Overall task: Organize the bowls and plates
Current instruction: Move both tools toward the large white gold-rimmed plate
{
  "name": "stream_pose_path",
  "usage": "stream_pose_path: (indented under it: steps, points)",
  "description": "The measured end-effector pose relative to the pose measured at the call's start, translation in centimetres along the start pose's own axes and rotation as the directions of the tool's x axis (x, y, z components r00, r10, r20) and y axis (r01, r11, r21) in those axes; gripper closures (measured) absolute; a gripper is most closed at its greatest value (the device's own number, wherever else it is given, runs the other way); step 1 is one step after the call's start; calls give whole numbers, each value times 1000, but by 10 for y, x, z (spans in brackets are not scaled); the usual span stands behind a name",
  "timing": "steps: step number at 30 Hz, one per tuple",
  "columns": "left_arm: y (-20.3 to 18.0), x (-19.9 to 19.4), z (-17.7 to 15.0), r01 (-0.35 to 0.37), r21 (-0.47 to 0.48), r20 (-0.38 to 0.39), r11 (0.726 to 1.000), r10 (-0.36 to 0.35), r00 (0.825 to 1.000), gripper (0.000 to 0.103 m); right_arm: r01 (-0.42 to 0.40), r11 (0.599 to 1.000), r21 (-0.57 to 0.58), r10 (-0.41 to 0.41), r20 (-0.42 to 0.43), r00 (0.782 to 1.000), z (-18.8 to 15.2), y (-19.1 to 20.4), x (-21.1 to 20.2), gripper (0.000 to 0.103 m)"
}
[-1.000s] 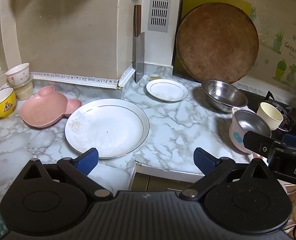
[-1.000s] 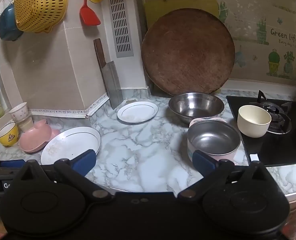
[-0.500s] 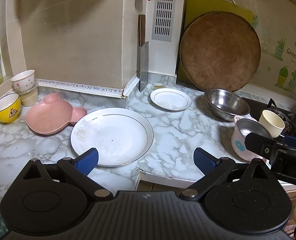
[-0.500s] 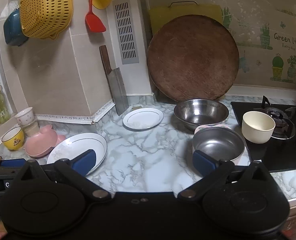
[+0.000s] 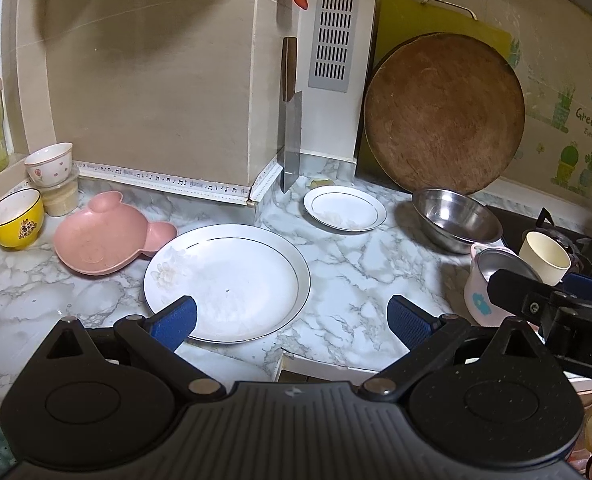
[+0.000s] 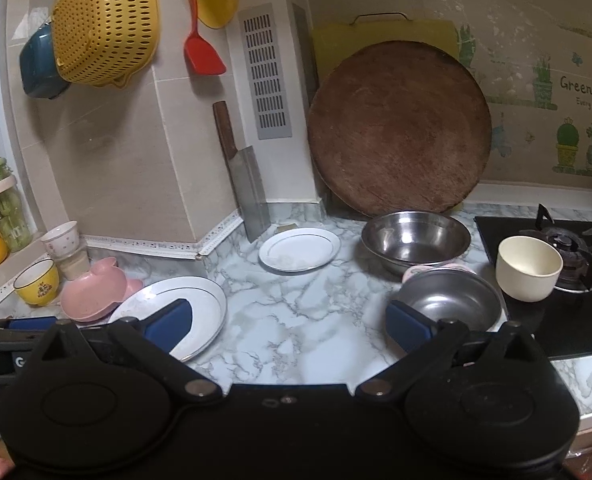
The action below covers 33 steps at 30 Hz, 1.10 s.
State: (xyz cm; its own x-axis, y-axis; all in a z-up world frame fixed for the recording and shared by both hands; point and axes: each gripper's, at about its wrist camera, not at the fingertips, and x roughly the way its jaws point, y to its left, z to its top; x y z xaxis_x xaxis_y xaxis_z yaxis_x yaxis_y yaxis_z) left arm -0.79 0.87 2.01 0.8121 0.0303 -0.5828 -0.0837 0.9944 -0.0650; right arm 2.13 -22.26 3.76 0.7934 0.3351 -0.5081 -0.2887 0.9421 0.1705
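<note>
A large white plate [image 5: 232,276] lies at the front of the marble counter [image 5: 359,264]. A small white plate [image 5: 344,209] lies near the back. A pink bear-shaped dish [image 5: 100,240] and a yellow bowl [image 5: 15,218] sit to the left. A steel bowl [image 6: 415,240], a pink steel-lined bowl [image 6: 449,300] and a cream cup [image 6: 529,274] stand to the right. My left gripper [image 5: 292,322] is open and empty above the counter's front edge, by the large plate. My right gripper [image 6: 288,326] is open and empty, with the pink steel-lined bowl by its right finger.
A round wooden board [image 6: 399,140] leans on the back wall. A cleaver [image 6: 252,196] leans at the wall corner. A gas hob [image 6: 567,248] is at the right. A floral cup [image 5: 50,164] stands on a tub at the far left. A yellow colander [image 6: 104,20] hangs above.
Both grippers have risen and tilted up a little, so the wall and hanging tools show more. Nothing on the counter has moved.
</note>
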Motion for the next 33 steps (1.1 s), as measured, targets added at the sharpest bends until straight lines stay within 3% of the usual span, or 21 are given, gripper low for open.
stream_pose_path:
  steps: [33]
  points:
    - [4,6,3,-13,-38,5,999,13,1000,1,-17,1000,-22,17,0,1000,2,2,8,0]
